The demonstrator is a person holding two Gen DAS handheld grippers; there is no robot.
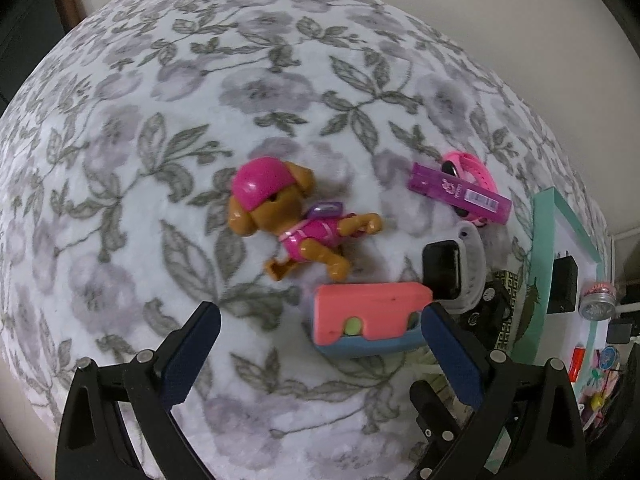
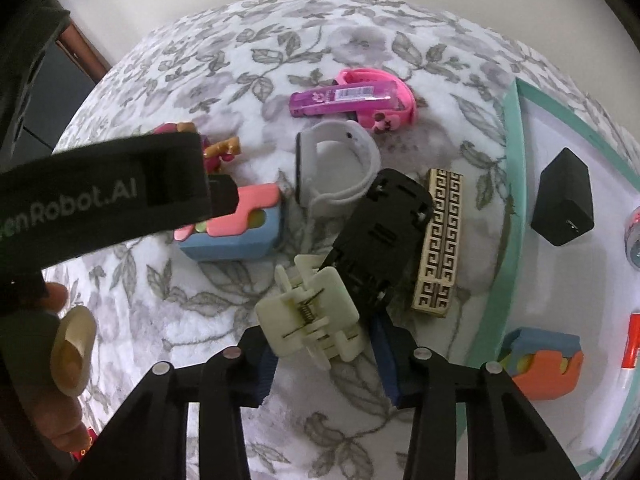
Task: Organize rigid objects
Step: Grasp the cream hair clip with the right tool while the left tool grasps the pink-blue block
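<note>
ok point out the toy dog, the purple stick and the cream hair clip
toy dog [image 1: 298, 220], left wrist view, on its pink torso
purple stick [image 1: 460, 193], left wrist view, middle of its body
cream hair clip [image 2: 310, 316], right wrist view, on the spring at its hinge

- The blanket [image 1: 280, 80] is showing grey leaves and mauve flowers on white
- The toy dog [image 1: 296, 220] is wearing a pink cap and suit over a tan body
- The tray [image 2: 516, 200] is showing a mint green rim
- The cream clip [image 2: 312, 320] is lying near a black clip [image 2: 380, 220]
- The comb [image 2: 438, 240] is displaying a black-and-cream key pattern
</note>
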